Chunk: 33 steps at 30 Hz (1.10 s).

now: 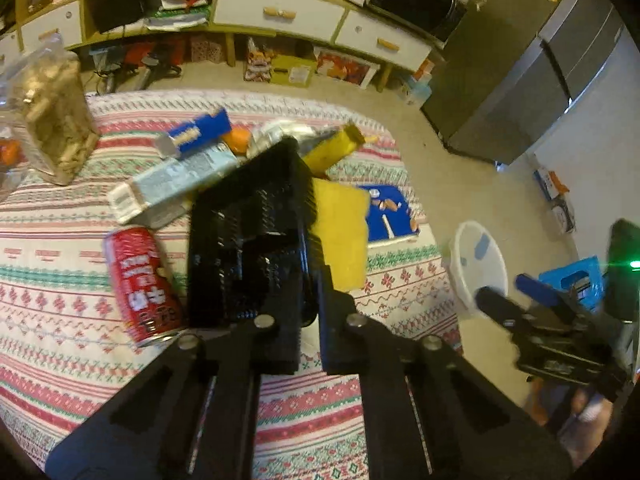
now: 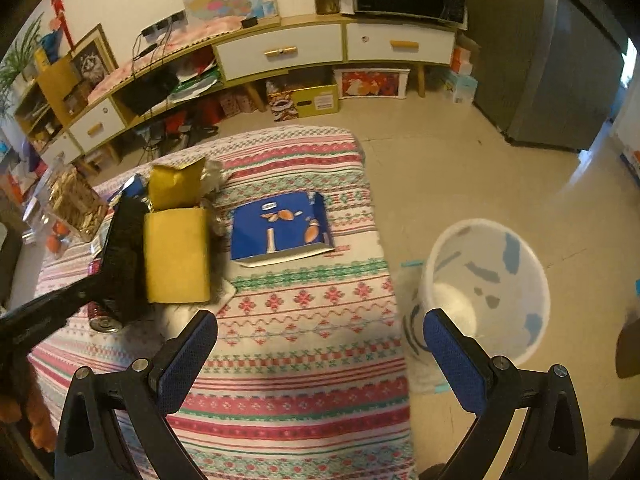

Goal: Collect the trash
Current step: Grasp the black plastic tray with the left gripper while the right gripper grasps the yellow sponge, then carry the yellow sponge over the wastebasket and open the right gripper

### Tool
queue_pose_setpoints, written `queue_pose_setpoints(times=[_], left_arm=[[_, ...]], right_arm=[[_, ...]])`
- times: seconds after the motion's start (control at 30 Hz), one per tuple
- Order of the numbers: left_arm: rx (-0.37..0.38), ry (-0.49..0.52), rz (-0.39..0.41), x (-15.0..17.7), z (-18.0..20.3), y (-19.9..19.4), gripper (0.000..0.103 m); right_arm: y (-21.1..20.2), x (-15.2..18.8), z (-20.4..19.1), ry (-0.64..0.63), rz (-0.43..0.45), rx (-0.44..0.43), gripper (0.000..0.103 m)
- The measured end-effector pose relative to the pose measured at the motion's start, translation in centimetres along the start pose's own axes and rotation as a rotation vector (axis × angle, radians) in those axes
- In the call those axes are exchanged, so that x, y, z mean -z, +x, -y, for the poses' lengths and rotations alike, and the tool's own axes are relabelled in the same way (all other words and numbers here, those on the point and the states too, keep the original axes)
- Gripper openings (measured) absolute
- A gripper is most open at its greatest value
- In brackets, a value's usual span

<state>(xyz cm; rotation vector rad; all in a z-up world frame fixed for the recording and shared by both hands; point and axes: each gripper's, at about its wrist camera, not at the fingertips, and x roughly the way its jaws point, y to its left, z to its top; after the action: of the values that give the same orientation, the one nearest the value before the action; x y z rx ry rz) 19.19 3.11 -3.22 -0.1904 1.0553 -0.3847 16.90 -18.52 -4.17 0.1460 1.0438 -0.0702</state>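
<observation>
My left gripper [image 1: 310,216] is shut on a yellow packet [image 1: 344,232], held above the patterned table; it shows in the right wrist view [image 2: 176,254] with the left gripper [image 2: 132,248] beside it. A red can [image 1: 142,284], a silver carton [image 1: 172,184], a blue-white box [image 1: 200,132] and another yellow wrapper [image 1: 336,148] lie on the table. A flat blue packet [image 2: 280,232] lies near the table's right edge. My right gripper [image 2: 320,360] is open and empty between the table edge and the white bin [image 2: 488,288].
A clear jar of tan pieces [image 1: 52,120] stands at the table's left. The white bin [image 1: 478,264] stands on the floor right of the table. A low cabinet [image 2: 280,56] lines the far wall, a grey fridge [image 2: 560,80] at right.
</observation>
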Motion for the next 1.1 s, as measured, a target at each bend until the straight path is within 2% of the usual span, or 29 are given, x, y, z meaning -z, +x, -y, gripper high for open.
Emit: queue_pose_setpoints(times=[0.13,0.27,0.5,0.77,0.9,0.97,1.0,1.03,1.1], left_arm=[[0.012,0.02,0.072,0.1,0.0,-3.4,0.007],[-0.019,0.057,0.118,0.8,-0.4,-5.4,0.007],[-0.101,0.072,0.112,1.4,-2.9,-5.6,0.007],[-0.166,0.109,0.108,2.6,-4.2,-6.2,0.007],[-0.19,0.126,0.101,2.9,-4.4,-6.0,0.007],[-0.191,0.13,0.098,3.0,-4.4,-5.9,0.007],[-0.192,0.132,0.099,3.0,-4.4,-5.9,0.007],[-0.193,0.133,0.1,3.0,-4.3,-6.0,0.007],[-0.193,0.134,0.103,3.0,-4.2,-6.0,0.007]], right_arm=[[1.0,-0.4,-1.4,-0.005,-0.021,-0.069,0.103],[2.6,-0.4,-3.2,-0.015,-0.044,-0.083,0.103],[6.0,-0.3,-7.5,-0.124,-0.079,-0.104,0.102],[8.6,-0.8,-8.5,-0.15,-0.085,-0.101,0.1],[9.9,-0.8,-8.1,-0.128,-0.115,-0.104,0.092],[10.6,-0.8,-7.9,-0.124,-0.134,-0.133,0.08],[10.6,-0.8,-8.0,-0.124,-0.139,-0.151,0.066],[10.5,-0.8,-8.0,-0.126,-0.141,-0.16,0.06],[9.9,-0.7,-8.2,-0.143,-0.128,-0.152,0.06]])
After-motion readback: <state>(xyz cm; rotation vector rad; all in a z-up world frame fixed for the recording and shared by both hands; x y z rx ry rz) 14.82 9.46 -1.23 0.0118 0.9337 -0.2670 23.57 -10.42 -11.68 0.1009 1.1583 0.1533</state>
